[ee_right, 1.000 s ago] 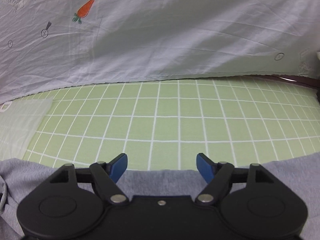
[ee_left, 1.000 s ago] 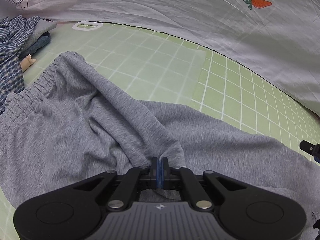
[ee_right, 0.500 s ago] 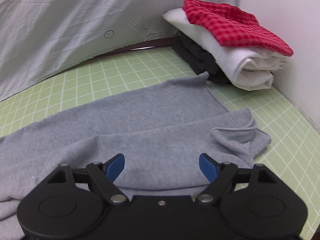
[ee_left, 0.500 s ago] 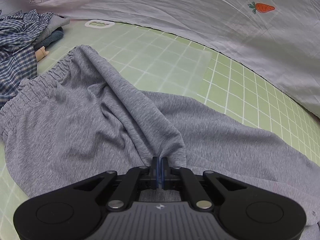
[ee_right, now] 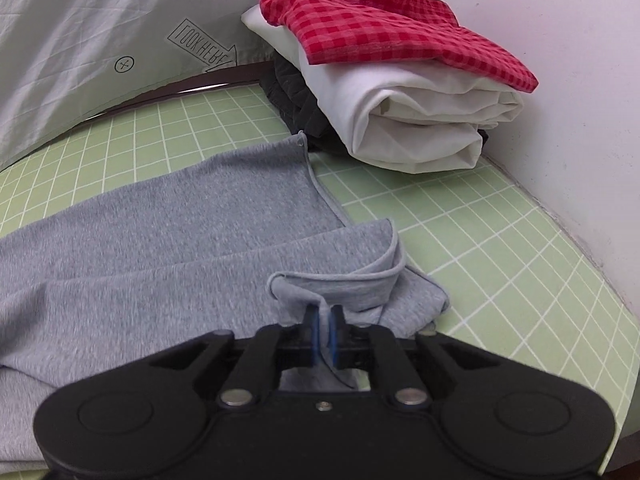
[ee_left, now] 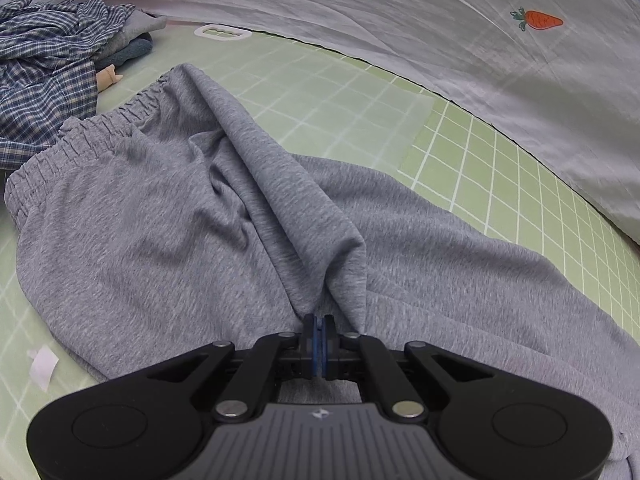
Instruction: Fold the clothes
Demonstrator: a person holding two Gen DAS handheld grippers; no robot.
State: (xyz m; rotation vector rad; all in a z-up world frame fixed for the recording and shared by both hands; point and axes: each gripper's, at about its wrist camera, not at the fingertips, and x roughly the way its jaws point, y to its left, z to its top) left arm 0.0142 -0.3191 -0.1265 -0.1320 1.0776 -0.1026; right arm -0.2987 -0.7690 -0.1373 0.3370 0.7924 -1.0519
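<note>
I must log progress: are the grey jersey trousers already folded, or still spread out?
Still spread: the grey jersey trousers lie across the green grid mat, legs unstacked, both grippers pinching bunched fabric.

Heather-grey trousers (ee_left: 168,216) on a green white-gridded mat (ee_right: 500,240); red-checked cloth (ee_right: 384,28); blue plaid shirt (ee_left: 44,72).

Left tool (ee_left: 319,330) matte black, ribbed grey top, blue pads, silver screws, right tool (ee_right: 325,330) alike
</note>
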